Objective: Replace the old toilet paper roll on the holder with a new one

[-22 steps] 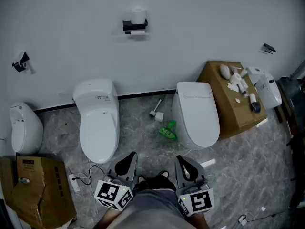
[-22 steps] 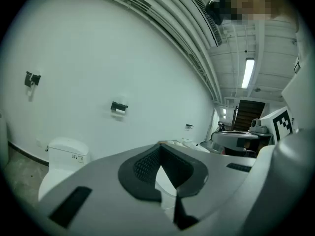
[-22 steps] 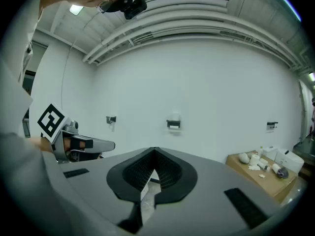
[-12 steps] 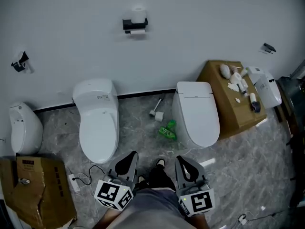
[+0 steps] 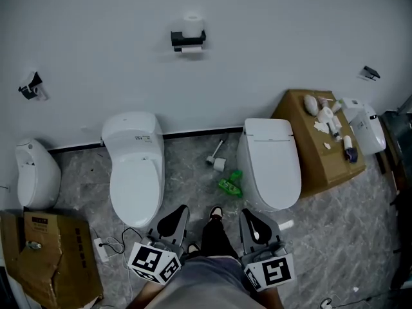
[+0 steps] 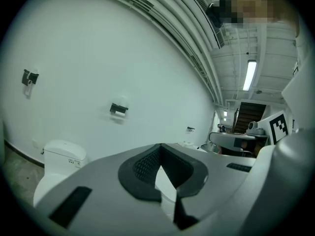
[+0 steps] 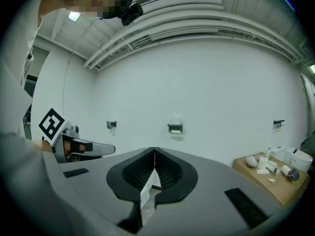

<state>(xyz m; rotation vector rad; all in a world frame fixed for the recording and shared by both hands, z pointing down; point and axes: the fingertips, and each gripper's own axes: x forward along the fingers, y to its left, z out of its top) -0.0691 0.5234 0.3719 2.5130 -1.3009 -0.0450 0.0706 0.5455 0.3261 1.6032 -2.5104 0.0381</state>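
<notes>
Now left gripper point(image 5: 172, 220) and right gripper point(image 5: 255, 224) clenched, empty; shoe point(image 5: 216, 212) stepped forward; holder point(image 5: 188, 39) lower in head view.

Left toilet point(image 5: 134, 169) and right toilet point(image 5: 270, 163) are sitting against the wall point(image 5: 290, 31), with a green pack point(image 5: 228, 184) lying between them. A box point(image 5: 322, 166) is standing just beside the right one.

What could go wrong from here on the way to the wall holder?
1. A green item and a brush-like item lie on the floor below the holder, so stepping in close could mean a trip.
2. The roll standing on top of the holder looks unsecured, so a bump could knock it down.
3. The left gripper and right gripper are shut and empty. If they arrive without opening, they would push the paper rather than grasp it.
</notes>
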